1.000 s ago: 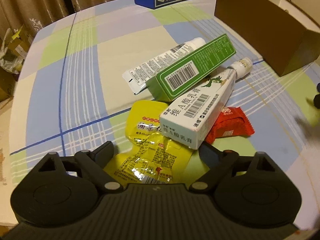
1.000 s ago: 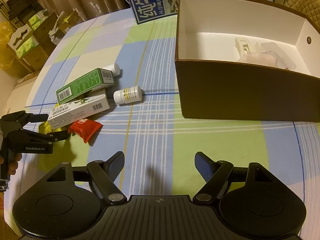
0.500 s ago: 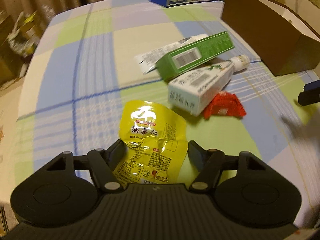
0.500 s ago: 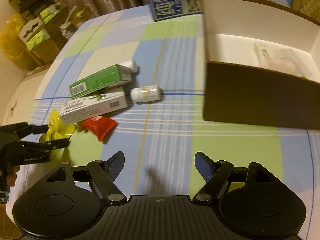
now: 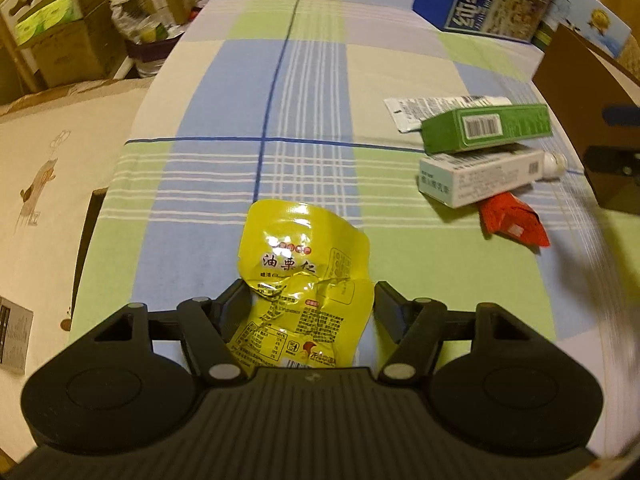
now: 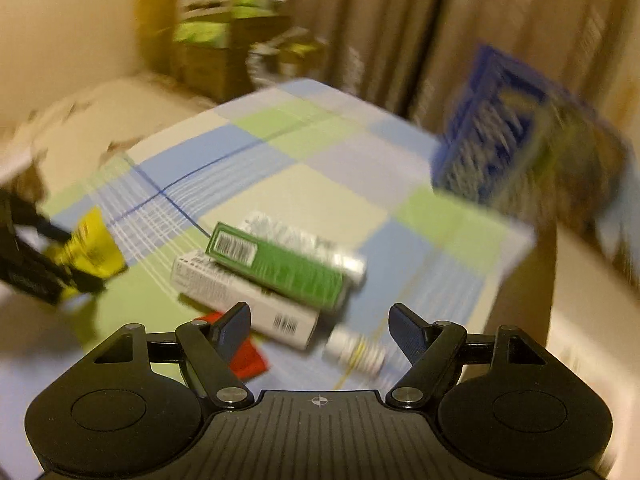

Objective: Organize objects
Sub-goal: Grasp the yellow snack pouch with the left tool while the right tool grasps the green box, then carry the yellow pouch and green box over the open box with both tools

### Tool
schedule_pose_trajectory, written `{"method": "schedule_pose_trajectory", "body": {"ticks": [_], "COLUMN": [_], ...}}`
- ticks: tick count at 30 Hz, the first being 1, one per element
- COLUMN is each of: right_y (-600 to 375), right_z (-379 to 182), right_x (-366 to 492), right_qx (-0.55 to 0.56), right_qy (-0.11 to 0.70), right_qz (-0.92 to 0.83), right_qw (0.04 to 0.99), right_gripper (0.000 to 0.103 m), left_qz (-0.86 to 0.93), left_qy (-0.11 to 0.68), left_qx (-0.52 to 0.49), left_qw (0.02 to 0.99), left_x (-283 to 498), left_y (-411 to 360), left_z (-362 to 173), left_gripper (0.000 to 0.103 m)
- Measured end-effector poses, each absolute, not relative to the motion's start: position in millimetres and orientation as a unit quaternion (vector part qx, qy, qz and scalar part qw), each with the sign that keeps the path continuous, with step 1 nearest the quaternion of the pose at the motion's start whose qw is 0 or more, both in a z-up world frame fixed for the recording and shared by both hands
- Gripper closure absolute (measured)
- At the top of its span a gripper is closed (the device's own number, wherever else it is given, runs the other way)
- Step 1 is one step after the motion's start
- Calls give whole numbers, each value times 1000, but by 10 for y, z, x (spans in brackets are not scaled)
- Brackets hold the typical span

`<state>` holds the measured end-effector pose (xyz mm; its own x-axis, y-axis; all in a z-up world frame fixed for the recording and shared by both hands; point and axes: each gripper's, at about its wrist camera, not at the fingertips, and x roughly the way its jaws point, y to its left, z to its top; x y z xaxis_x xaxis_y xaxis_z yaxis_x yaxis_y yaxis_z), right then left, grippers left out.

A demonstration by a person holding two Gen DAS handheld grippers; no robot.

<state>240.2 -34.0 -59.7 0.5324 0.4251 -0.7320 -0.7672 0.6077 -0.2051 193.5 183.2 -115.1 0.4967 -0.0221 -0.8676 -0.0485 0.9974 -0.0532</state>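
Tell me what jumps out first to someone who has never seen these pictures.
The crinkled yellow snack pouch lies between the fingers of the left gripper, near the table's front edge. To its right sits a pile: a green box on a white box, with a red packet beside them.

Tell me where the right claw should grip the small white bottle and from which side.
Grip the small white bottle across its round body, coming straight down from above. It lies on its side on the tablecloth, close beside the white box, so a sideways approach looks cramped. The view is blurred.
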Motion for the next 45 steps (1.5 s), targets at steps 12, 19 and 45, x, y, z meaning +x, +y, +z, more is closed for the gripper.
{"method": "schedule_pose_trajectory", "body": {"ticks": [12,19,45], "right_y": [129,284,-437], "right_z": [-1095,-1292,-516], "right_x": [2454,2463,2546], "right_qx": [-454,-527,-195], "right_qy": [221,184,357], "right_qz": [413,436,380], "right_qw": [758,706,831], "right_gripper": [41,55,76], "left_qz": [16,19,7], "left_qy": [502,502,499], "left_qx": [-48,-52,-57], "left_qw": [863,863,865], "left_x": [1998,2023,1954], "left_y": [1841,1833,1616], "left_z": [-1153,-1155,-999], "left_gripper": [39,39,43]}}
